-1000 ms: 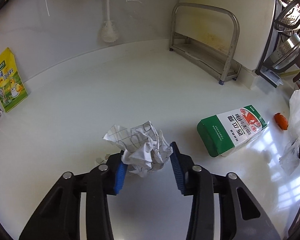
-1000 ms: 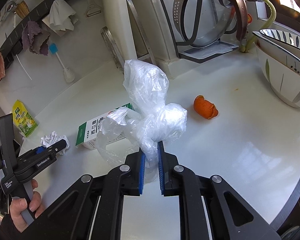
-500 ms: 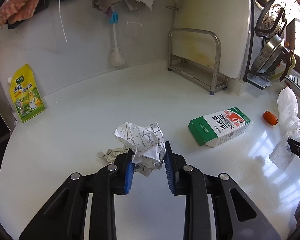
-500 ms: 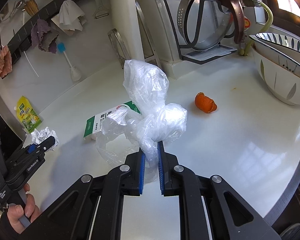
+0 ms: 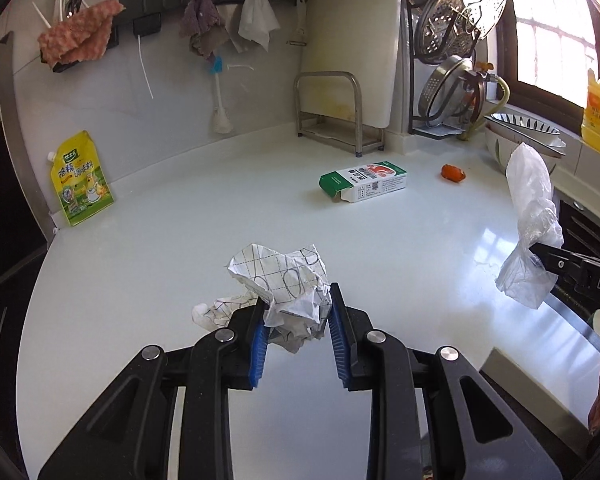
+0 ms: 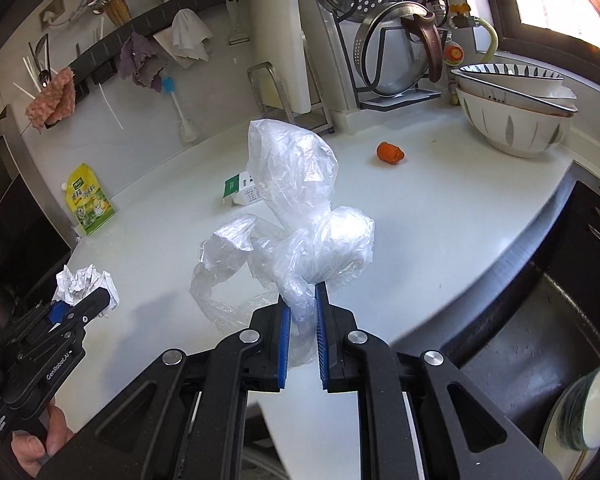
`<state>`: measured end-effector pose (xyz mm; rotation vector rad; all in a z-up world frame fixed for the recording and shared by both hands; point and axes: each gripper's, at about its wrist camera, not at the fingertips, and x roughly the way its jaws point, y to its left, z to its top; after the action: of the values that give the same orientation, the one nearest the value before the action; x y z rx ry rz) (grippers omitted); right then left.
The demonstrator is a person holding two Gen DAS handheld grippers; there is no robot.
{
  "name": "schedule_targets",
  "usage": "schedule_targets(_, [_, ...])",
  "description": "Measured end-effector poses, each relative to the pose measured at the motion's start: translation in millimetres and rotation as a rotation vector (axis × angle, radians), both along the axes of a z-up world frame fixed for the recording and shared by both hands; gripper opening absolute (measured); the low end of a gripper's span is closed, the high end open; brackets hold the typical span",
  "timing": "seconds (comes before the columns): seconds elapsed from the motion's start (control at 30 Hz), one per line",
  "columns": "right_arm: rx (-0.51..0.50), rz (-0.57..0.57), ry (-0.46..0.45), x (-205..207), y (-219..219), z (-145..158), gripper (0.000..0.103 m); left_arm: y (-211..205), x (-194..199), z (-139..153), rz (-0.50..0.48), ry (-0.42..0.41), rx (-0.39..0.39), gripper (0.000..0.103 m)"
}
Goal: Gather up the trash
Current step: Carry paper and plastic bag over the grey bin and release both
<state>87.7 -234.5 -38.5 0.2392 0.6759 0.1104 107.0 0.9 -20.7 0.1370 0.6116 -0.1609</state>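
Observation:
My left gripper [image 5: 298, 300] is shut on a crumpled sheet of checked paper [image 5: 288, 280], lifted off the white counter [image 5: 220, 220]; the same paper [image 6: 82, 284] shows at the left of the right wrist view, in the left gripper [image 6: 96, 300]. My right gripper [image 6: 301, 300] is shut on a clear plastic bag [image 6: 296, 208], which stands up above its blue pads. That bag [image 5: 530, 224] hangs at the right edge of the left wrist view. A green and white carton [image 5: 364, 186] lies on its side farther back, with an orange peel [image 5: 453, 172] beyond it.
A yellow seasoning pouch [image 5: 80, 180] leans on the back wall. A metal rack [image 5: 332, 116] and a lid holder [image 5: 456, 80] stand at the back, stacked bowls [image 6: 516, 112] at the right. A dark sink [image 6: 540, 328] with a bowl lies past the counter's right edge.
Both grippers pulled back from the counter with their loads. The left jaws narrowed onto the paper, and the carton and peel now look smaller and farther away.

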Motion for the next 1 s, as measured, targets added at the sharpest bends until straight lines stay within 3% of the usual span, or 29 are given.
schedule_targets(0.23, [0.031, -0.008, -0.002, -93, 20, -14, 0.011, 10, -68, 0, -0.021, 0.023, -0.044, 0.027])
schedule_targets(0.53, [0.058, -0.007, 0.044, -173, 43, -40, 0.011, 23, -135, -9, -0.038, 0.055, -0.074, 0.027])
schedule_targets(1.0, [0.014, -0.019, 0.056, -231, 51, -59, 0.011, 13, -186, -44, -0.084, 0.123, -0.063, 0.027])
